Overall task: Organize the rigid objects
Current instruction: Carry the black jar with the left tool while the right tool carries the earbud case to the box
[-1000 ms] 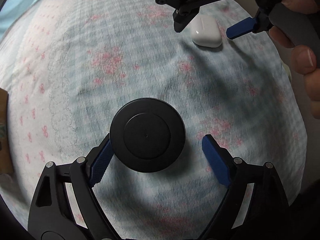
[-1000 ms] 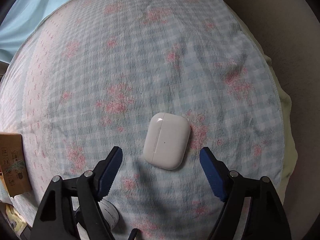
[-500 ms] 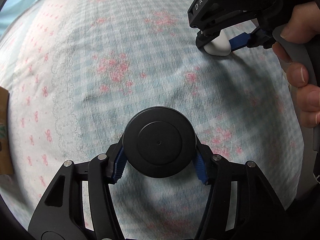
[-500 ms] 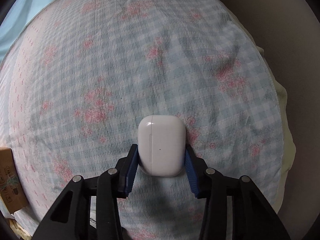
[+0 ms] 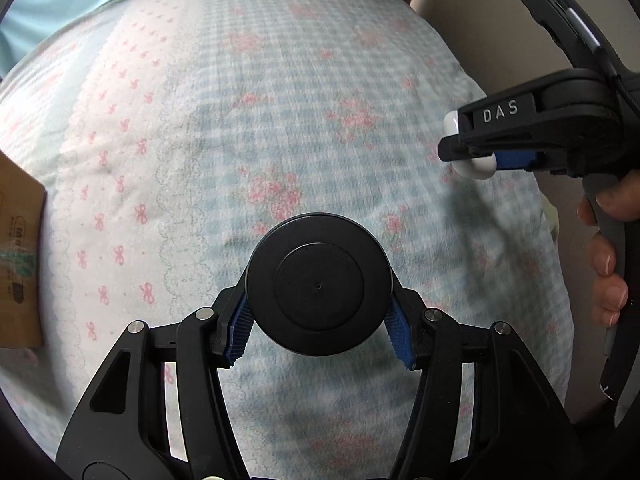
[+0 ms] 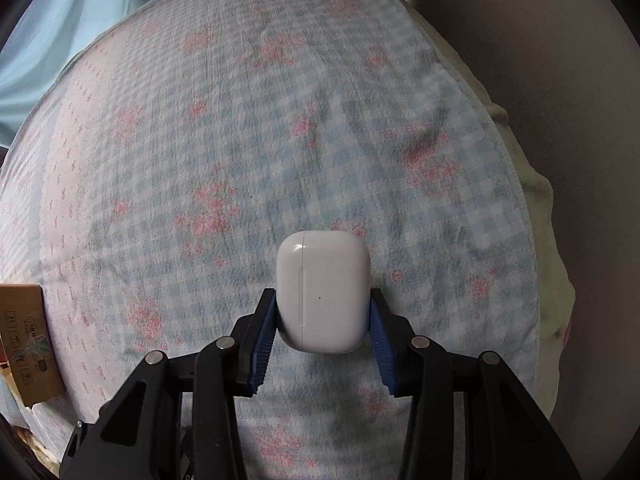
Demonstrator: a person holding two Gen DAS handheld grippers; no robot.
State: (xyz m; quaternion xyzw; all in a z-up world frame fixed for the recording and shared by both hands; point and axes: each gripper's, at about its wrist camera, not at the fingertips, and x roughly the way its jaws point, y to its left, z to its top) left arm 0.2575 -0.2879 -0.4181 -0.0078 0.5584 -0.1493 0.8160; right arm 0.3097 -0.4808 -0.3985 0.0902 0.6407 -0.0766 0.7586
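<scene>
Status: both grippers are loaded. The left gripper (image 5: 319, 334) is clamped on the black round disc (image 5: 319, 285), which sits at lower centre of the left wrist view, its flat face toward the camera. The right gripper (image 6: 322, 342) is clamped on the white earbud case (image 6: 323, 295), at lower centre of the right wrist view; the same case (image 5: 474, 168) shows at the right edge of the left wrist view, mostly hidden by the gripper body. Both items appear lifted clear of the checked floral cloth (image 6: 248, 128), though the fisheye views do not settle this.

Risk 1: disc slip. The 2 blue pads (image 5: 239, 330) bear on a curved rim, low on the disc's outline. A round edge gives narrow contact, so a tilt or a quick swing could let the disc roll out forward.

Risk 2: case slip or lid opening. The pads grip only the lower part of the smooth, rounded case. The glossy shell may slide out, and uneven pressure near the seam could pop the lid.

Risk 3: collision. The 2 grippers work over the same cloth, the right one at the right edge of the left wrist view. Crossing paths could knock either item loose.

Risk 4: placement. The cloth is soft and wrinkled. An item released on a fold may tip or slide. The cardboard box (image 5: 18, 264) at the left edge limits travel on that side.
</scene>
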